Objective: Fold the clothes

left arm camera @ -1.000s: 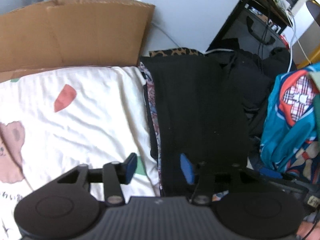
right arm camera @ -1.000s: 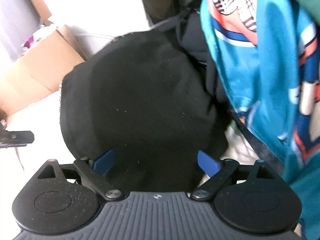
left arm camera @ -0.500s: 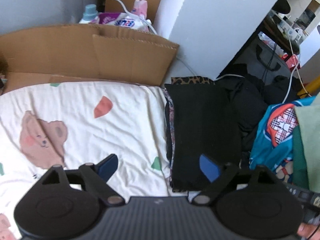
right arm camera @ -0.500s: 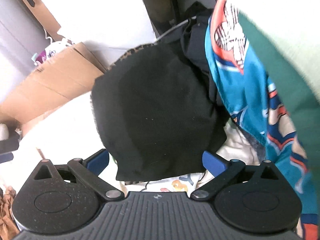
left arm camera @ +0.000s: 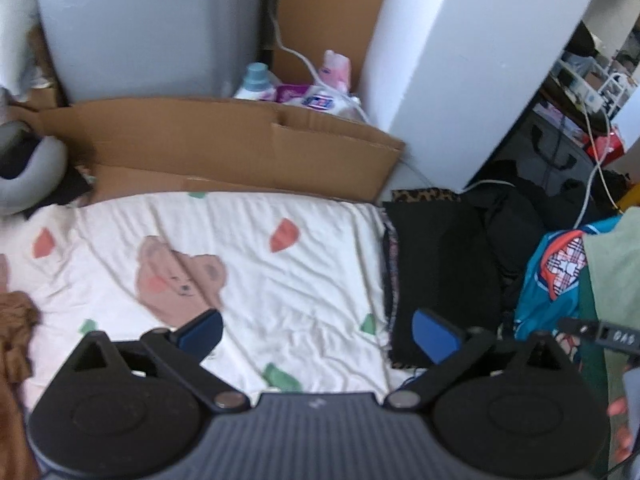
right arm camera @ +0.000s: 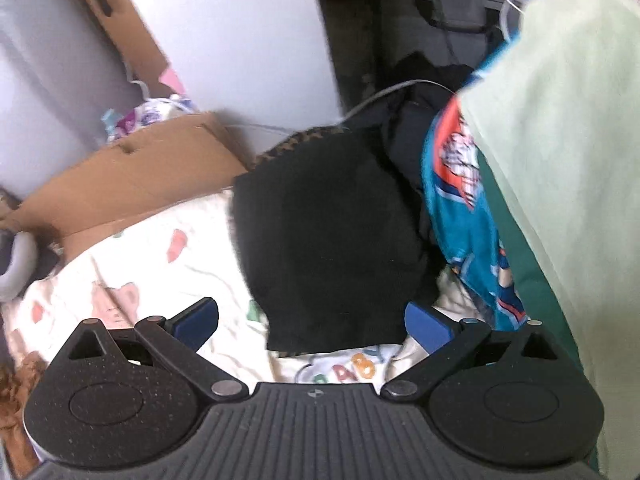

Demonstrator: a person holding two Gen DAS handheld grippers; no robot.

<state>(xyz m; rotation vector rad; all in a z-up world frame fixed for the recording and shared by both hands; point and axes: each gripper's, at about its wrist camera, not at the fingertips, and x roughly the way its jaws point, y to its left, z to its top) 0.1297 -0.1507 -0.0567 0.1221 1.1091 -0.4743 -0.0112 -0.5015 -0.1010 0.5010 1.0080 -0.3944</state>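
Observation:
A folded black garment (left arm camera: pixel 440 264) lies on top of a small stack at the right edge of a cream bear-print sheet (left arm camera: pixel 248 264). In the left wrist view my left gripper (left arm camera: pixel 316 328) hangs high above the sheet beside that stack. Its jaws are opening and nothing is between them. In the right wrist view the same black garment (right arm camera: pixel 328 240) lies well below my right gripper (right arm camera: pixel 312 316), which is open and empty. A leopard-print piece (right arm camera: pixel 304 140) peeks out under the stack's far edge.
A teal patterned garment (right arm camera: pixel 460 216) and a pale green cloth (right arm camera: pixel 560 160) hang at the right. Dark clothes (left arm camera: pixel 516 216) are heaped behind the stack. A cardboard sheet (left arm camera: pixel 224 148) stands at the bed's far edge, a brown garment (left arm camera: pixel 16 320) lies at the left.
Both grippers have lifted well away from the black garment, which stays folded on the stack. The left jaws have spread much wider, and the right jaws a little.

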